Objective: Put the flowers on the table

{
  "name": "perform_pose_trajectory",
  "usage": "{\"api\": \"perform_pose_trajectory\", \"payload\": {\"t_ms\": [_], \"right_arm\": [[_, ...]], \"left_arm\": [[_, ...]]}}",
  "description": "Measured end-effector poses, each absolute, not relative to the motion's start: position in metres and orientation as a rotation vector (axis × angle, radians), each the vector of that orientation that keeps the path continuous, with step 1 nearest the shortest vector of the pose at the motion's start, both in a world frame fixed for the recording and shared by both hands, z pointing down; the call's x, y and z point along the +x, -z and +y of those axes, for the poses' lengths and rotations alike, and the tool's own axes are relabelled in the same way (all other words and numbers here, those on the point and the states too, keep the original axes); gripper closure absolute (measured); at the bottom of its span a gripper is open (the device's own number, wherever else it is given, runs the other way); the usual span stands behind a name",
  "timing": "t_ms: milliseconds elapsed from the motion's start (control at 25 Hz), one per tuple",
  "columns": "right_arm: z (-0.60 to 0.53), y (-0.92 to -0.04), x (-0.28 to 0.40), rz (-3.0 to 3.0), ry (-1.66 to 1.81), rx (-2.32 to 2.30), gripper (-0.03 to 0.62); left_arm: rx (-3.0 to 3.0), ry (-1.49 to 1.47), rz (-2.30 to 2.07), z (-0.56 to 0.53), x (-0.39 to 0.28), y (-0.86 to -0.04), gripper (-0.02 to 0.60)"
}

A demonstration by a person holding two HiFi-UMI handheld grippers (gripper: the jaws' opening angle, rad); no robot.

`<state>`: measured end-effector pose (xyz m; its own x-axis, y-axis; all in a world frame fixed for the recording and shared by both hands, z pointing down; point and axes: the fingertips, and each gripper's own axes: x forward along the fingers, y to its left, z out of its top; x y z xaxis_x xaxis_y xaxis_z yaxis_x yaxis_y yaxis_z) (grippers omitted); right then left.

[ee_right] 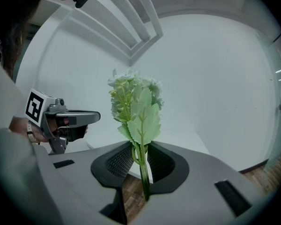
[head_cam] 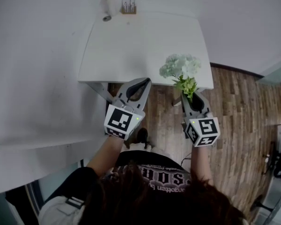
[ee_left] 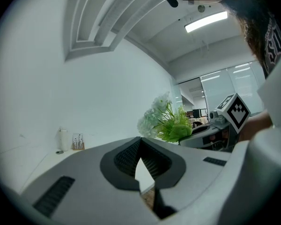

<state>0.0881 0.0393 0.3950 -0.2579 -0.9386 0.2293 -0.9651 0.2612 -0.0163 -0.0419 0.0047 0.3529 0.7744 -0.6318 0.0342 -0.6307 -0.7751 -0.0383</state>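
Note:
A bunch of pale white-green flowers [head_cam: 180, 67] with green leaves stands upright over the near right edge of the white table [head_cam: 131, 46]. My right gripper [head_cam: 189, 95] is shut on its stems, which pass between the pads [ee_right: 139, 146] while the blooms [ee_right: 133, 102] rise above the jaws. My left gripper [head_cam: 146, 82] hangs beside it at the table's near edge, tips touching and nothing between them [ee_left: 140, 143]. From the left gripper view the flowers [ee_left: 166, 121] and the right gripper [ee_left: 201, 134] show to the right.
At the table's far edge stand a white cylinder [head_cam: 107, 3], a small holder with sticks [head_cam: 128, 5] and a small round object [head_cam: 107, 18]. Wooden floor [head_cam: 243, 107] lies right of the table. A white wall runs along the left.

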Motion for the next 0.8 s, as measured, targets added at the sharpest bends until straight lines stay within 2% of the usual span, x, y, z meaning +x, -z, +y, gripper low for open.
{"api": "perform_pose_trajectory", "payload": {"t_ms": [800], "right_arm": [[-0.064,-0.387,0.119,-2.321,-0.223,1.871,0.500]], "left_arm": [[-2.941,0.080,1.026,-0.095,-0.028,-0.350,0.583]]}}
